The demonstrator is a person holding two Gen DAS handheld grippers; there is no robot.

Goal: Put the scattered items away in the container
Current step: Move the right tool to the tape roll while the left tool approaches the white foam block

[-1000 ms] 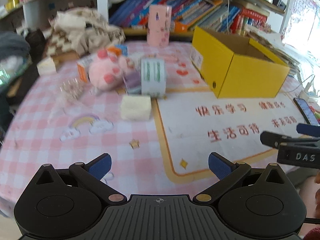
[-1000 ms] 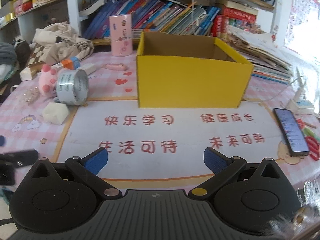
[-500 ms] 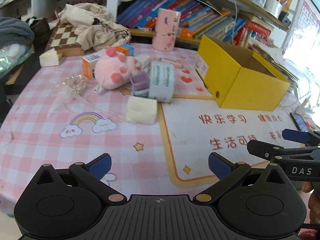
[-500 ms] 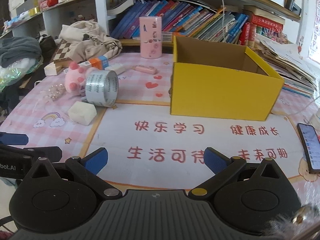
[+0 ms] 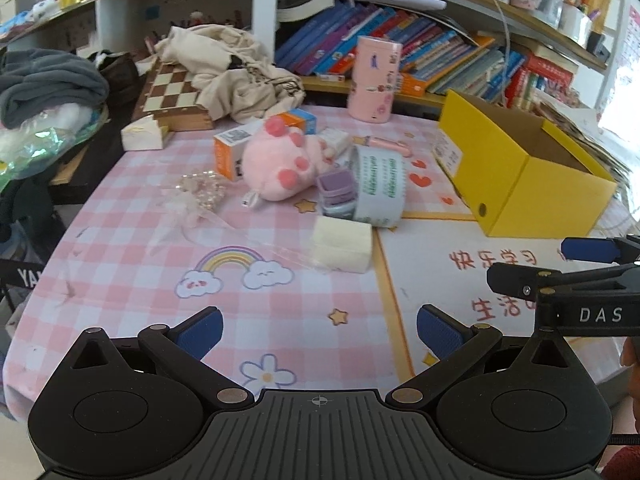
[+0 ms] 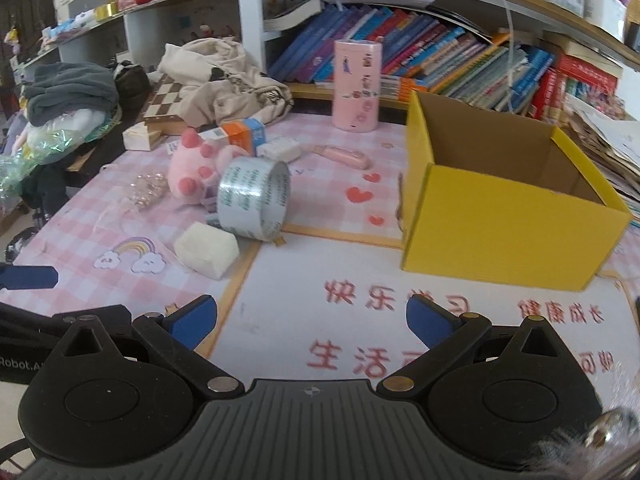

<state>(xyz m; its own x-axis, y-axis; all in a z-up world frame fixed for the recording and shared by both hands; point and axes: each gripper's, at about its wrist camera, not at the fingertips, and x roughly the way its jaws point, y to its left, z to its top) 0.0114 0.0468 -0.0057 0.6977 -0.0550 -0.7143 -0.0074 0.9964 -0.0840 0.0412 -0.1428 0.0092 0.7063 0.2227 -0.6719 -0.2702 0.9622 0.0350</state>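
An open yellow box (image 5: 520,176) (image 6: 504,216) stands empty at the right of the table. Left of it lie a tape roll (image 5: 378,186) (image 6: 254,198), a white sponge block (image 5: 342,244) (image 6: 207,249), a pink plush paw (image 5: 280,164) (image 6: 192,170), a purple item (image 5: 338,192), an orange carton (image 5: 232,152) (image 6: 240,134), a pink pen-like item (image 6: 346,156) and a bead string (image 5: 200,190). My left gripper (image 5: 319,330) is open and empty above the near table edge. My right gripper (image 6: 311,318) is open and empty, beside it.
A pink cylinder (image 5: 374,80) (image 6: 356,86) stands at the back. A chessboard (image 5: 172,96), a cloth heap (image 5: 228,68) and bookshelves line the rear. A white mat with red characters (image 6: 400,320) lies in front of the box.
Both grippers have swung left and lifted their view, bringing the scattered items closer to centre. Both stay open. No item has moved.
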